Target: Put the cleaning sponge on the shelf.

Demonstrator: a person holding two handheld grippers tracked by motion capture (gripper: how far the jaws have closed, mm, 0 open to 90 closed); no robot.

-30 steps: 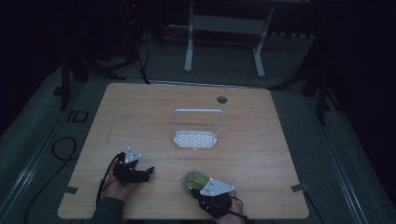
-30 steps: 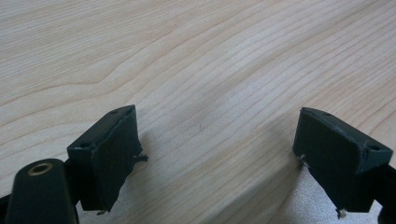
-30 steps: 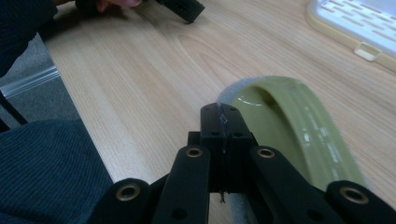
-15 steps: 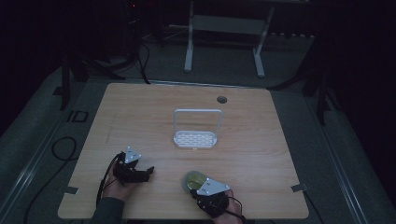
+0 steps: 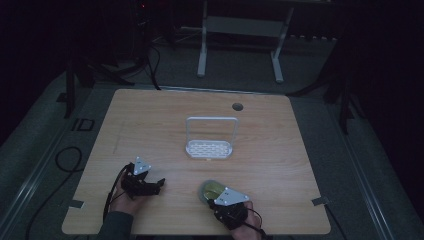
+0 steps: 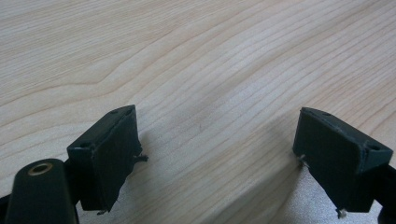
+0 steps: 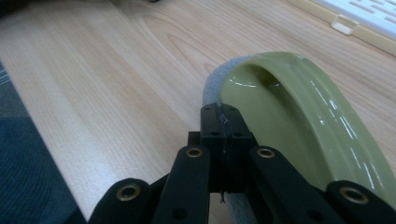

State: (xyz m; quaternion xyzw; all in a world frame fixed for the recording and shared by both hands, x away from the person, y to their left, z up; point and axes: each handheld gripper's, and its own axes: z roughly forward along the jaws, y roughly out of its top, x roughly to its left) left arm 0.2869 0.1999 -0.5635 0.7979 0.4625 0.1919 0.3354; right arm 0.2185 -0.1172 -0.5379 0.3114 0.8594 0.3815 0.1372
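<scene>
Olive-green and glossy, the bowl [image 7: 299, 126] sits near the front edge of the counter [image 5: 150, 125], just ahead of the person's right hand. The right tongs [image 7: 225, 122] are pressed together at its near rim; whether they pinch the rim itself or merely rest against it I cannot tell, but the placement looks like a grip on the thin wall so the bowl can be lifted by its edge. From above, the bowl [image 5: 212, 189] shows partly under the right tongs [image 5: 216, 201]. Straight beyond it, mid-counter, stands a white rack [image 5: 209, 147] with a tall wire handle, probably where the bowl is meant to go. Well to the side, the left tongs [image 5: 159, 184] rest low over bare wood, jaws wide apart on nothing, seemingly waiting.
</scene>
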